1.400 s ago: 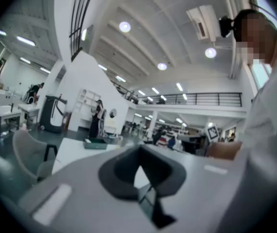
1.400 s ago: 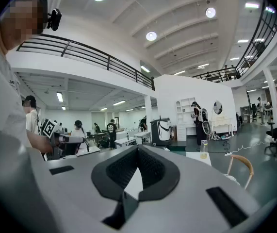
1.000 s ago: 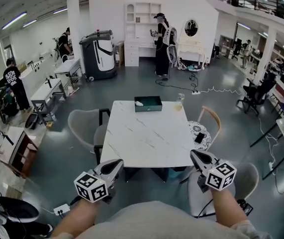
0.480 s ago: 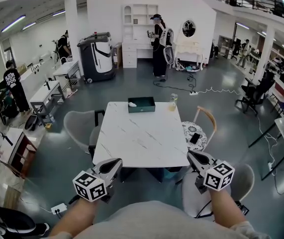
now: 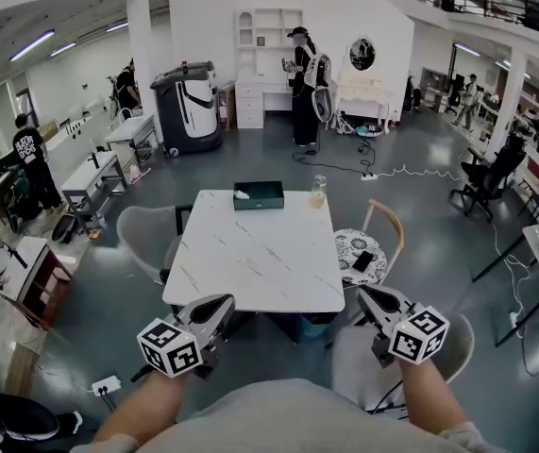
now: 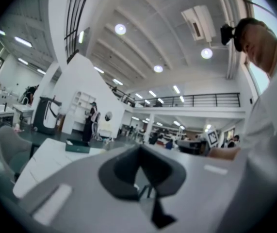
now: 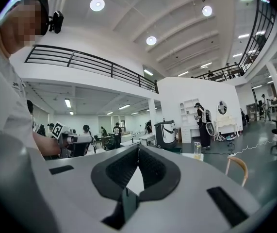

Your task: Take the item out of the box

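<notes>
Drifting left in the head view, the table and the box at its far edge sit slightly further off than before, so I judge the reach has not begun. The left gripper and right gripper hang near the body, well short of the box. A pale item lies at the box's left end, too small to identify.

Left gripper view: jaws clenched on nothing, box far beyond.

Right gripper view: jaws pressed together, empty, and the box is barely visible past them.
</notes>
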`<state>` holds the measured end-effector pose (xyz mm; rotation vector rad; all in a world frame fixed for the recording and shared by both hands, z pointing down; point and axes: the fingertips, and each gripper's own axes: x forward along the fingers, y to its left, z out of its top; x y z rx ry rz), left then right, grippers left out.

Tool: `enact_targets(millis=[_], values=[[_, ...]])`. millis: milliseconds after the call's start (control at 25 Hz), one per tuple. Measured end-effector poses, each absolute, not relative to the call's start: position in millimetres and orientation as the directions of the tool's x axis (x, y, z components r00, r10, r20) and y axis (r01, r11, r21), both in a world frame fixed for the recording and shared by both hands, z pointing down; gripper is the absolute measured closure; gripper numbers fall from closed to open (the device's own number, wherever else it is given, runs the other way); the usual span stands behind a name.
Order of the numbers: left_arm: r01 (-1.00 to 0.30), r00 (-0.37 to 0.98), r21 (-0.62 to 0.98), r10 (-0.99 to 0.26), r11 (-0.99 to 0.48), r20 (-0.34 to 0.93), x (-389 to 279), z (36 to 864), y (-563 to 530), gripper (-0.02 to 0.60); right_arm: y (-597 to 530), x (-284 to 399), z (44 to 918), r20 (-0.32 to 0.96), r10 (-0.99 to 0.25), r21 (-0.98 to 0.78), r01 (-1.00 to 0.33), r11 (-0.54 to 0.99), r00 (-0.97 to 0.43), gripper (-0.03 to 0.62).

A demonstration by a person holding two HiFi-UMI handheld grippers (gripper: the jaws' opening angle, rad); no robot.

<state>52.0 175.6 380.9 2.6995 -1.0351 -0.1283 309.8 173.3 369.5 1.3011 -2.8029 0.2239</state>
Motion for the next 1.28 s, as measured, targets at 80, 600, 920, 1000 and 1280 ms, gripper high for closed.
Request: enact_targets(millis=[80, 600, 920, 1000, 1280], values=[[-0.64, 0.746, 0.274, -0.666, -0.718, -0.004, 61, 379, 179, 0.578, 177, 317, 369, 0.096, -0.751, -0.116, -0.757, 0.643, -0.653, 0.586], [-0.619, 0.762, 0.301, -0.648, -0.726, 0.003, 68, 390, 169, 0.578, 172, 322, 384, 0.097, -0.749, -0.153, -0.754, 0.639, -0.655, 0.586], [-0.557, 0.802, 0.305, -0.595, -0.772, -0.043, 57, 395, 108, 0.579, 135, 312, 385, 0.134, -0.793, -0.125, -0.804, 0.582, -0.595, 0.586], [-0.537, 0.814, 0.302, -0.578, -0.787, -0.057, 50, 392, 87, 0.578, 118, 307, 382, 0.129, -0.809, -0.118, -0.819, 0.561, -0.573, 0.586], [-0.493, 0.847, 0.281, -0.528, -0.823, -0.06, 6, 383, 3, 0.578, 44, 263, 372, 0.125, -0.841, -0.119, -0.85, 0.514, -0.526, 0.586]])
